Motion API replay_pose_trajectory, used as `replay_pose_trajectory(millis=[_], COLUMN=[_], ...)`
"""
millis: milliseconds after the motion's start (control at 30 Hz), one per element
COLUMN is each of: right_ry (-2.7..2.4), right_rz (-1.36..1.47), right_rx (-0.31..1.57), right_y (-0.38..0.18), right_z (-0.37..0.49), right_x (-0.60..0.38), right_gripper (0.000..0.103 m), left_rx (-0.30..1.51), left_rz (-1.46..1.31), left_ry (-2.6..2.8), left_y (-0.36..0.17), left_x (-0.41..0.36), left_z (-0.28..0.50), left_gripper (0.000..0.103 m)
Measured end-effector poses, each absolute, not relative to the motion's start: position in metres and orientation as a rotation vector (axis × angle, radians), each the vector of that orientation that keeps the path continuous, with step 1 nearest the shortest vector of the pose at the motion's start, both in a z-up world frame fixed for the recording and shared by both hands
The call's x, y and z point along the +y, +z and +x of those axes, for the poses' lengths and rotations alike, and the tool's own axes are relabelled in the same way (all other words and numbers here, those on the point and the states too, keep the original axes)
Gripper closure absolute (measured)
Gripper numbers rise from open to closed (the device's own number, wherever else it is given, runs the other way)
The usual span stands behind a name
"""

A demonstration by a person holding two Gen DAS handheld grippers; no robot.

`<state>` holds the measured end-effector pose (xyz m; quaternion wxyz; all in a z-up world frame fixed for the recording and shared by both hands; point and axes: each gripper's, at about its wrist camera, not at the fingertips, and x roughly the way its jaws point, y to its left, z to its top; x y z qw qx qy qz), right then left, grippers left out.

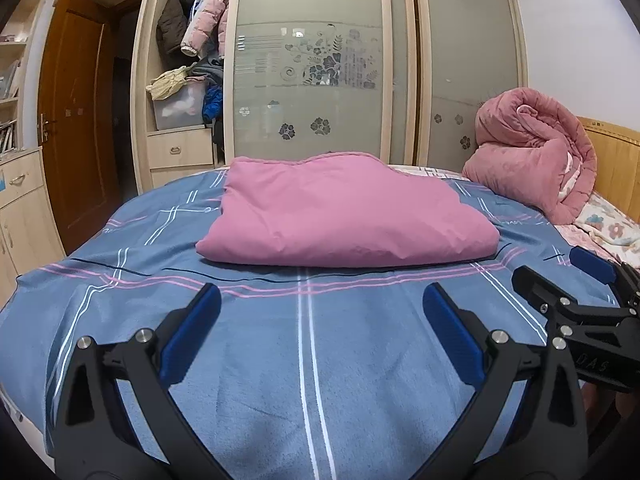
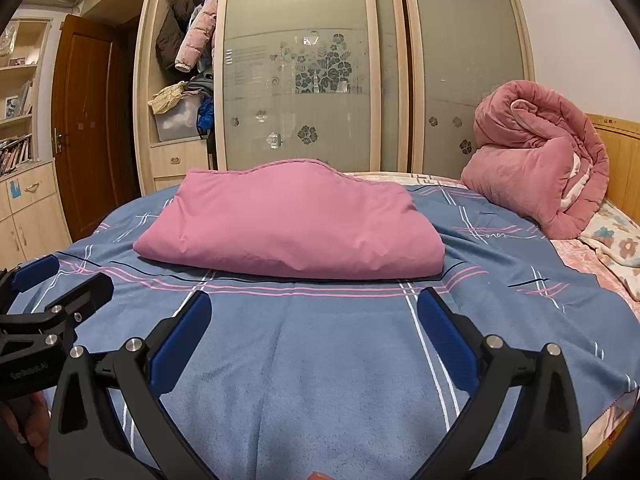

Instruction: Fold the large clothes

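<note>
Both grippers, left gripper (image 1: 320,304) and right gripper (image 2: 314,308), hover with jaws spread and empty; the folded pink garment (image 1: 340,216) hides its far edge on the bed (image 1: 280,360).

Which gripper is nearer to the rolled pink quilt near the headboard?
Right, I judge. The right gripper is on the side of the rolled pink quilt; the left gripper is further from it. Both hover open over the blue sheet.

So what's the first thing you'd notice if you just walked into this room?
The folded pink garment lying in the middle of the blue striped bedspread grabs the eye first. Next, the puffy pink quilt bundled up by the headboard on the right. Close up, the left gripper and right gripper both hover open.
</note>
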<state>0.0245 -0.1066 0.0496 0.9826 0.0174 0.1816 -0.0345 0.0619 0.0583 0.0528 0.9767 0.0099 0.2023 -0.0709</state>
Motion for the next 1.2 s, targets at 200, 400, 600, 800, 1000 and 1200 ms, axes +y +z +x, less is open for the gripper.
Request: replay_pose_trajectory(millis=[200,400,600,800,1000,1200], right_ry=[-0.066,-0.057,-0.051,-0.05,-0.051,-0.053], right_rz=[0.032,0.024,0.027,0.024,0.025,0.024], right_rx=[0.365,0.366,0.368,0.373,0.382,0.385], right_y=[0.0492,0.0487,0.0487,0.0479,0.0462,0.046], right_z=[0.0234,0.0226,0.0225,0.0235,0.0249,0.0258], right_x=[-0.1056,-0.1015,-0.1004,-0.1001,-0.1004,-0.1006], right_gripper=[0.001,0.001,0.001,0.001,0.001,0.001], left_rx=[0.41,0.421,0.429,0.433,0.441,0.448], left_rz=[0.028,0.027,0.021,0.022,0.025,0.031], left_ry=[-0.144,-0.145,-0.141,-0.144,-0.151,-0.155], left_y=[0.0518,0.0487,0.0483,0.0474,0.0464,0.0455], left_x=[0.058,0.0575,0.0574,0.0572,0.0571,0.056], left_z=[0.0627,0.0646,0.0672,0.0664,0.0667,0.0674], left_gripper=[0.002,0.002,0.002,0.002,0.002,0.002])
